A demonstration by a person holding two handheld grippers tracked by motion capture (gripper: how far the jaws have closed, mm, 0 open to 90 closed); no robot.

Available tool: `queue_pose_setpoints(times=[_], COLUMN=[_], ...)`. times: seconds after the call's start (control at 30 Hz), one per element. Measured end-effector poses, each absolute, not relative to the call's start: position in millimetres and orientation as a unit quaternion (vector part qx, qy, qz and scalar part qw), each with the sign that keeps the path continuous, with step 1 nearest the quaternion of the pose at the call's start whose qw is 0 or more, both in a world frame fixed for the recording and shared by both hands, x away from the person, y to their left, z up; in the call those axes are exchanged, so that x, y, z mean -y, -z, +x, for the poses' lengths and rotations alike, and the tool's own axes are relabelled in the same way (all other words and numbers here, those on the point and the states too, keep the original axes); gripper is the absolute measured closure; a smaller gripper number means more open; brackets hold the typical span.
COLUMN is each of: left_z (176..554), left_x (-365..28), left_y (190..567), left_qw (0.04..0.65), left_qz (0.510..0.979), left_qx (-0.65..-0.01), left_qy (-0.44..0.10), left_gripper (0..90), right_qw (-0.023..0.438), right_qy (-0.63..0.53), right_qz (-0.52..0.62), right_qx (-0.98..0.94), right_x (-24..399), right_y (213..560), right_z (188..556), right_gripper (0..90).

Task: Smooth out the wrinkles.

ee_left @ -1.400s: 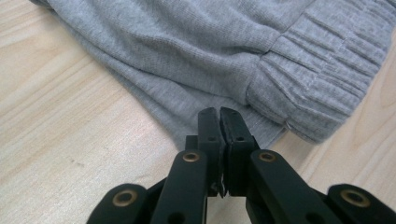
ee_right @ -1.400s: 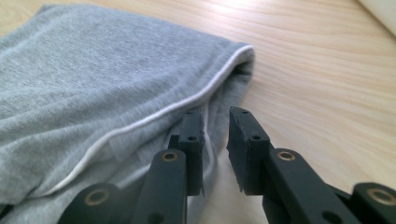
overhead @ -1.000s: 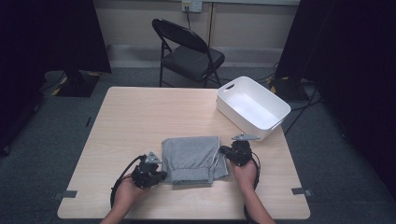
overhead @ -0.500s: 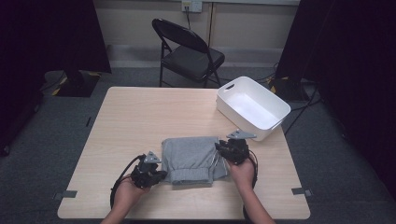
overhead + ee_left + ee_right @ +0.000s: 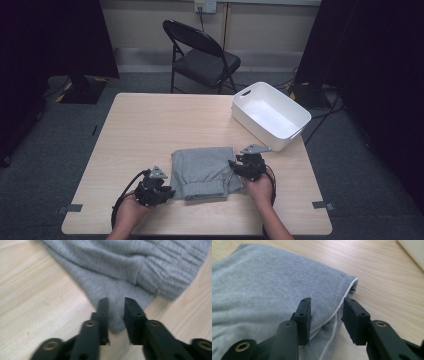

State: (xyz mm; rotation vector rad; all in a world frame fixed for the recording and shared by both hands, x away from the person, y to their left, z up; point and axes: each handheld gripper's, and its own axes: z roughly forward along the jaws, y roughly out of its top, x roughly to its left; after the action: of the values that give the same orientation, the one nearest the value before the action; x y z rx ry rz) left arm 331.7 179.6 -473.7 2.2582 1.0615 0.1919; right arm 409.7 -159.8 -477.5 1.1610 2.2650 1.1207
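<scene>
Grey folded sweatpants [image 5: 206, 172] of soft fleece lie near the front edge of the light wooden table [image 5: 150, 125], midway between its side edges. The left gripper [image 5: 165, 191] has just been opening, its jaws slightly parted over a cloth corner without pinching it. The right gripper [image 5: 234, 167] has likewise just been opening, jaws apart over the folded right edge, gripping nothing. Farther off, a white plastic bin [image 5: 270, 115] sits at the far right corner.

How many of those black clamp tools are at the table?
2. The left gripper sits at the near-left corner of the folded grey fabric garment; the right gripper is at its right edge. Both have jaws apart, just opened.
</scene>
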Motion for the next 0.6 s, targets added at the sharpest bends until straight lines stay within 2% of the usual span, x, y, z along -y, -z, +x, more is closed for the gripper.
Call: queue_pose_setpoints(times=[0.13, 0.23, 0.33, 0.43, 0.6], left_z=[330.0, 330.8, 335.8, 342.0, 344.8], left_x=[-181.3, -182.9, -188.7, -190.4, -185.1], left_y=[473.0, 472.2, 466.6, 468.4, 482.8], left_qw=[0.302, 0.301, 0.328, 0.349, 0.329], left_qz=[0.866, 0.870, 0.851, 0.840, 0.851], left_qx=[-0.390, -0.378, -0.392, -0.394, -0.380], left_qy=[-0.084, -0.099, -0.117, -0.135, -0.152], left_gripper=[61.6, 50.6, 34.2, 30.7, 31.7], right_qw=[0.175, 0.174, 0.188, 0.174, 0.156], right_qy=[-0.397, -0.383, -0.385, -0.378, -0.360], right_qz=[0.391, 0.380, 0.385, 0.392, 0.387], right_qx=[-0.812, -0.824, -0.818, -0.820, -0.834], right_x=[165.1, 168.3, 181.5, 186.9, 184.8], right_y=[476.7, 479.8, 482.2, 483.5, 494.3], right_z=[394.7, 383.4, 373.3, 371.5, 370.6], right_gripper=[52.0, 45.9, 42.0, 42.4, 45.1])
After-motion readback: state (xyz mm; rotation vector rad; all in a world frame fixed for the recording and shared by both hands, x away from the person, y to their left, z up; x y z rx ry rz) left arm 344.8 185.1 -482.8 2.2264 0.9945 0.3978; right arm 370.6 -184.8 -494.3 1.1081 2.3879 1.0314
